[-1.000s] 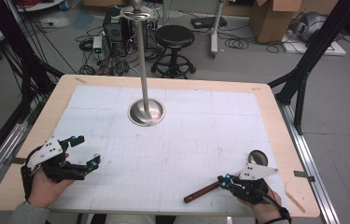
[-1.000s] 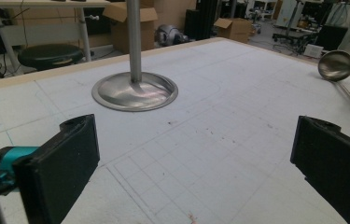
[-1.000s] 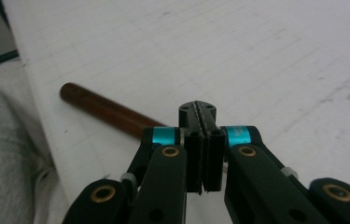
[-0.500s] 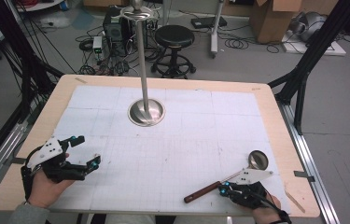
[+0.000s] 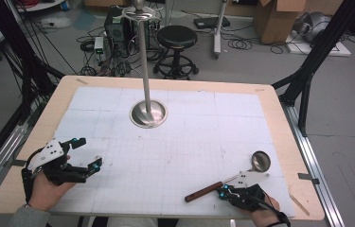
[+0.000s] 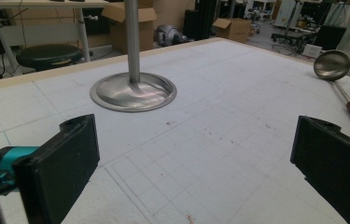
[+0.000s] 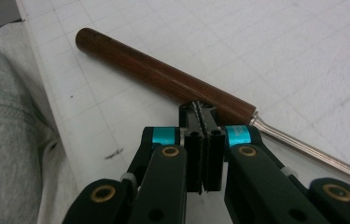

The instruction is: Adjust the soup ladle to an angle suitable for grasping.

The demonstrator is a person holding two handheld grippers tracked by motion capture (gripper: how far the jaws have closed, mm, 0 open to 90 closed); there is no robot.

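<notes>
While left tongs [image 6: 191,154] gape, right tongs [image 7: 203,119] closed beside ladle [image 7: 163,77].

The mat's [image 5: 118,137] middle and lower left lie bare — upper centre a pole stand [image 5: 148,113] blocks; lower right, the ladle [image 5: 232,177] lies across.

Two handheld grippers low over a white-matted counter [image 5: 175,142]

Left gripper [image 5: 86,153] sits lower left of the frame; right gripper [image 5: 222,191] at lower right touches a wooden-handled ladle [image 5: 229,178]. A metal stand [image 5: 147,112] rises from upper centre.
</notes>
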